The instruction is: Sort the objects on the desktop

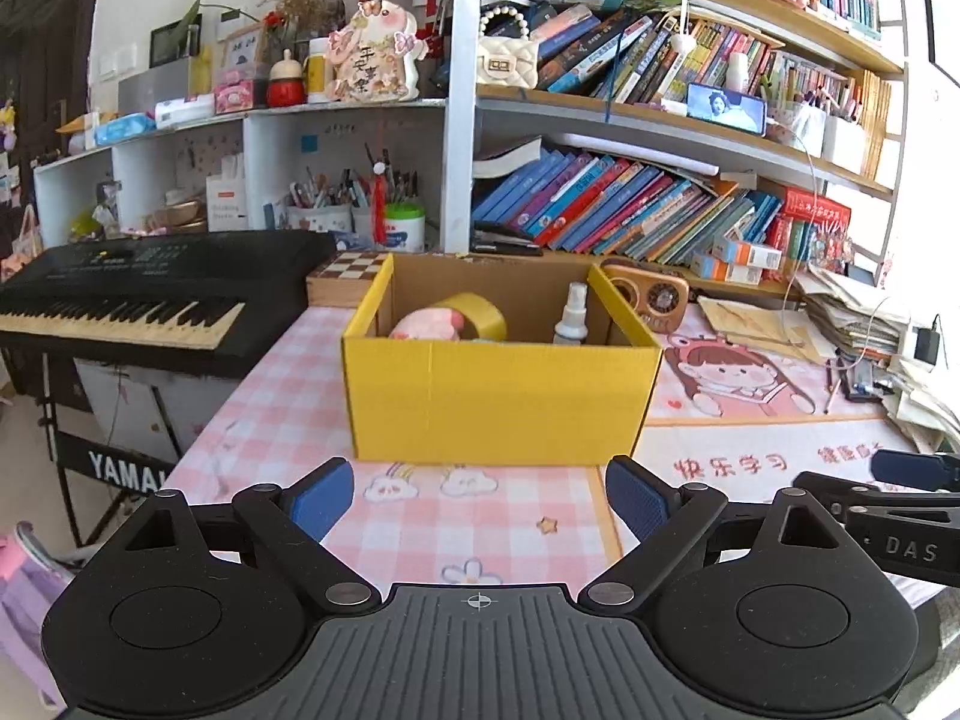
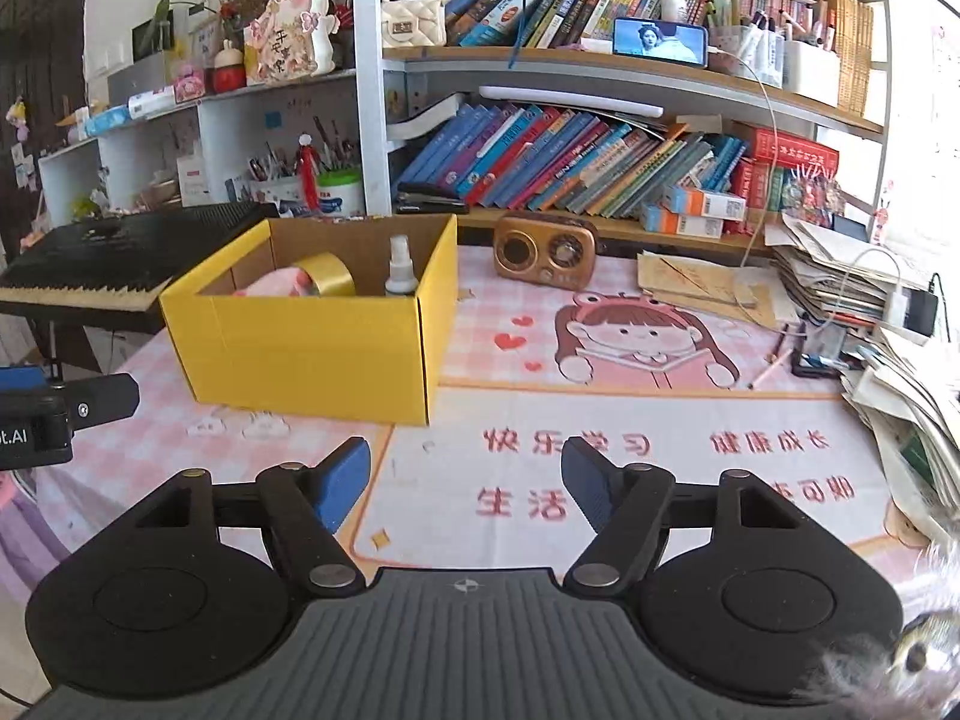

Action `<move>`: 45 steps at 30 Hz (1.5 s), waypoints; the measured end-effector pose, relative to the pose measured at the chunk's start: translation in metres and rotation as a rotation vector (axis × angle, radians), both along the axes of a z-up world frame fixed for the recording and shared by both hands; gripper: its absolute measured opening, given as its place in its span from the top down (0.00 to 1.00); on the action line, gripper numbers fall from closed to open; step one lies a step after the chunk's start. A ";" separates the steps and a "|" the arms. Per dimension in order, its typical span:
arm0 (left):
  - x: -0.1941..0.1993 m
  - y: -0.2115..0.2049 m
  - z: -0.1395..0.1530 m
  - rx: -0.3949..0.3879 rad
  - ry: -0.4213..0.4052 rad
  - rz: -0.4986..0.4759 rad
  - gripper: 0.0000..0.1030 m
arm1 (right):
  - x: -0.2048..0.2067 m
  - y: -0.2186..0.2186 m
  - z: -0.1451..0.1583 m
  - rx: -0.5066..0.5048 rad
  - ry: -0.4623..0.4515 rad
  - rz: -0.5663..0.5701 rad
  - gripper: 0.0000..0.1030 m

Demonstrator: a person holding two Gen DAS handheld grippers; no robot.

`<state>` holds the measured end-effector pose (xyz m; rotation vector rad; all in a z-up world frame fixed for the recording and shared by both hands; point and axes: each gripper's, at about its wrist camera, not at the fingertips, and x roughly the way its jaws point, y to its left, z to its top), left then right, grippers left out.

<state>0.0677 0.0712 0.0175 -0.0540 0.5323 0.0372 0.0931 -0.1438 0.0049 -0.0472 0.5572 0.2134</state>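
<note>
Both empty, open grippers, left (image 1: 478, 495) and right (image 2: 465, 483), face "YAMAHA" keyboard (image 1: 150, 294).

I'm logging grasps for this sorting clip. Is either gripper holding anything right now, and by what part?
Nothing is held. The left gripper and right gripper both have open, empty jaws above the desk mat.

Cardboard box (image 2: 312, 354) on desk mat (image 2: 660, 420): tape roll (image 2: 327, 273), plush toy (image 2: 273, 285), spray bottle (image 2: 401, 267) inside. Radio (image 2: 545, 251) right-behind box; keyboard (image 2: 120, 252) left.
</note>
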 end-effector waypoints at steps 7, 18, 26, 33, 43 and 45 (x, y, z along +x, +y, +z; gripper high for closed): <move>-0.011 -0.007 -0.006 0.013 0.012 0.010 0.10 | -0.013 -0.005 -0.007 -0.010 0.009 -0.007 0.29; -0.019 -0.027 -0.014 0.033 0.042 -0.007 0.03 | -0.024 -0.023 -0.014 -0.013 0.029 -0.055 0.11; -0.017 -0.034 -0.014 0.045 0.057 0.001 0.01 | -0.027 -0.030 -0.015 -0.013 0.030 -0.064 0.04; -0.017 -0.037 -0.016 0.049 0.071 0.006 0.00 | -0.025 -0.032 -0.018 -0.023 0.045 -0.065 0.02; -0.018 -0.036 -0.018 0.039 0.095 -0.001 0.00 | -0.026 -0.030 -0.019 -0.028 0.052 -0.060 0.00; -0.017 -0.036 -0.020 0.043 0.105 0.006 0.00 | -0.026 -0.030 -0.019 -0.030 0.053 -0.059 0.00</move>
